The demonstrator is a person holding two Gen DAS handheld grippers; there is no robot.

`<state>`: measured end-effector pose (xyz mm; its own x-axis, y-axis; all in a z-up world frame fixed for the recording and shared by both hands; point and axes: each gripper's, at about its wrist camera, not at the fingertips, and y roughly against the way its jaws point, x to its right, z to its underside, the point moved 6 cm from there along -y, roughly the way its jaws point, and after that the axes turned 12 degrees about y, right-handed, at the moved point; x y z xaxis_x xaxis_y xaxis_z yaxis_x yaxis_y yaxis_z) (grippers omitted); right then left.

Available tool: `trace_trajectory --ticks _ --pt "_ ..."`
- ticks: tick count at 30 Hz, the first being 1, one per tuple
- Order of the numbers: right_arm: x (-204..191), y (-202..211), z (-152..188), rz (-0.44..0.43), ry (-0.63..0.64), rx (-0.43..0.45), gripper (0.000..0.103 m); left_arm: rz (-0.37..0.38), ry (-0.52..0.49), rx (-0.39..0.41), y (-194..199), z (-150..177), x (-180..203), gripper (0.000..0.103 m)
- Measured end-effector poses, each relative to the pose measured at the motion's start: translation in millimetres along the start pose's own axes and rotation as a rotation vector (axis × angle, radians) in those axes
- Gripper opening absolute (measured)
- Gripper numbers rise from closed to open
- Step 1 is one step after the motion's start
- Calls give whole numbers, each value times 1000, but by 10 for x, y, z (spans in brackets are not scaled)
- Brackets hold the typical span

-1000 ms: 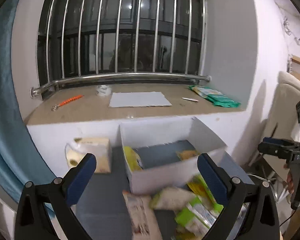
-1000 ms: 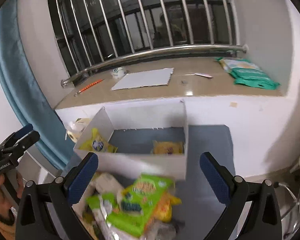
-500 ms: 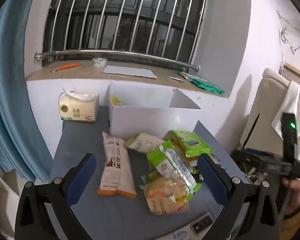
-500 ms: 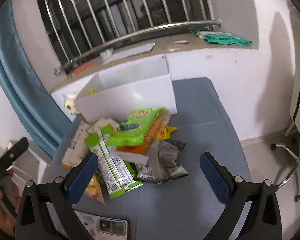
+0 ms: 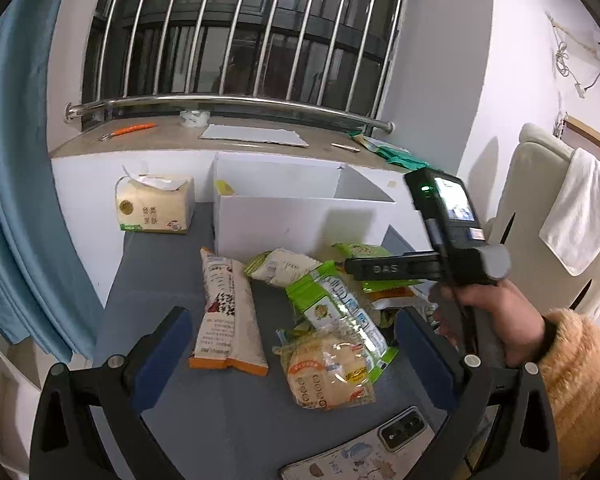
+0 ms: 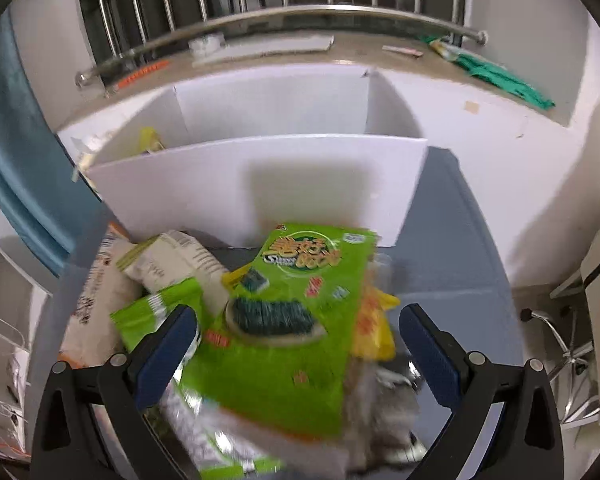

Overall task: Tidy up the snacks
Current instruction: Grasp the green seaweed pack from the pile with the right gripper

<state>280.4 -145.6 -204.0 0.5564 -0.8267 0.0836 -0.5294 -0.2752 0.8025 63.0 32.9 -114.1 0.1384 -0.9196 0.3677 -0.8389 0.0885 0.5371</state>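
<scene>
Grey worktop (image 5: 156, 280) w/ white box (image 5: 300, 216) at back, by window ledge. Snack pile in front of box: tall beige bag (image 5: 228, 312), green pack (image 6: 284, 320) on top. Tissue box (image 5: 154, 204) left of box. Left tool (image 5: 292, 344) wide, empty; right tool (image 6: 298, 336) wide, over green pack.

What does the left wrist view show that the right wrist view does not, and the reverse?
Only the left wrist view shows the tissue box, a phone and the right gripper in a hand. Only the right wrist view shows the green packet close up, between its open fingers. Both show the white box and the snack pile.
</scene>
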Motion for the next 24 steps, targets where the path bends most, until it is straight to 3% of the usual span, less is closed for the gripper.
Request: trace_trajectory --ticks 1,2,3,7,12,20,24 --pt "-10 -59 -4 8 9 -17 101 -2 4 -2 -5 1 -17 103" --pt "-12 -124 -5 24 22 -40 92 -6 13 -5 -10 7 -44 103" --pt "-3 -185 8 47 31 -69 74 -12 19 -8 -16 11 -68 103" --pt "38 -136 13 21 20 -60 73 -27 43 -25 -73 33 -186 103" --pt "118 242 65 -21 5 36 73 -42 73 -66 -270 -9 -324 103" --pt "216 997 284 -95 -42 171 73 -137 21 -213 -1062 -139 -554 103" --pt "174 1271 388 -137 -71 214 73 -153 42 -310 -1468 -156 -674 103"
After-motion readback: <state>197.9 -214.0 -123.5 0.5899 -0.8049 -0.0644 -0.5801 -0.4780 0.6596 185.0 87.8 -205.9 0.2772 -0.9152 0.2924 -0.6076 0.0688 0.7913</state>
